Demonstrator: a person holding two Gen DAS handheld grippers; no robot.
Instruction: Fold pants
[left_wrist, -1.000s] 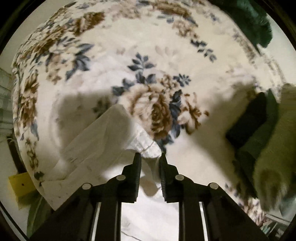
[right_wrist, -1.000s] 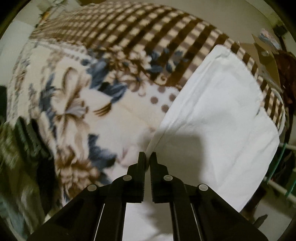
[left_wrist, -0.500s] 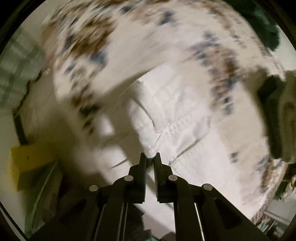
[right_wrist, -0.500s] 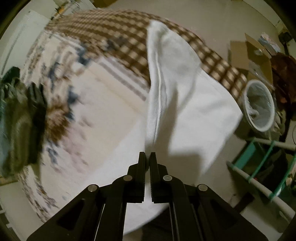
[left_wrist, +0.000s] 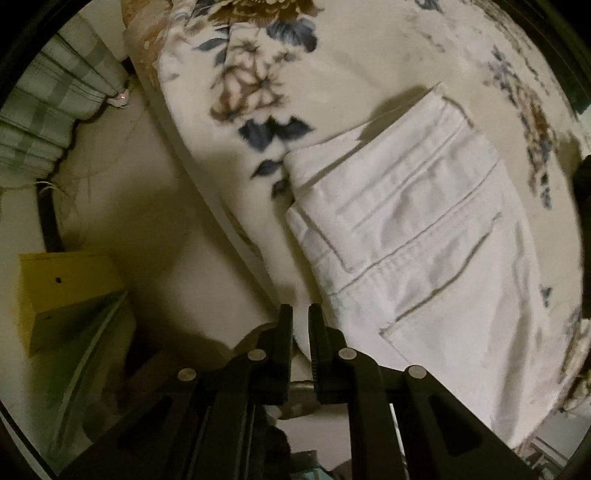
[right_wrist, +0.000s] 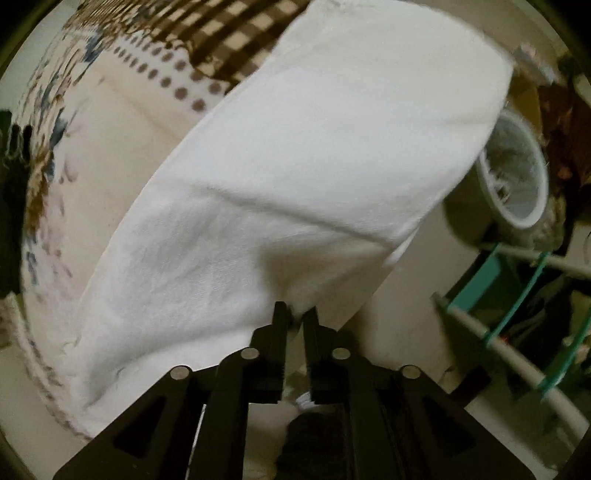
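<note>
Left wrist view: a yellow box (left_wrist: 64, 295) is seen on the pale floor, then the floral fleece blanket (left_wrist: 351, 55), on which the white denim pants (left_wrist: 424, 236) are laid, seams and pocket visible. The left gripper (left_wrist: 300, 314) is closed with nothing between its fingers. Right gripper (right_wrist: 293, 314) jaws are opening around the pants' edge; a round bin (right_wrist: 513, 173) stands beside.

Matt white cotton pants (left_wrist: 424, 236), fleecy blanket (left_wrist: 351, 48)
</note>
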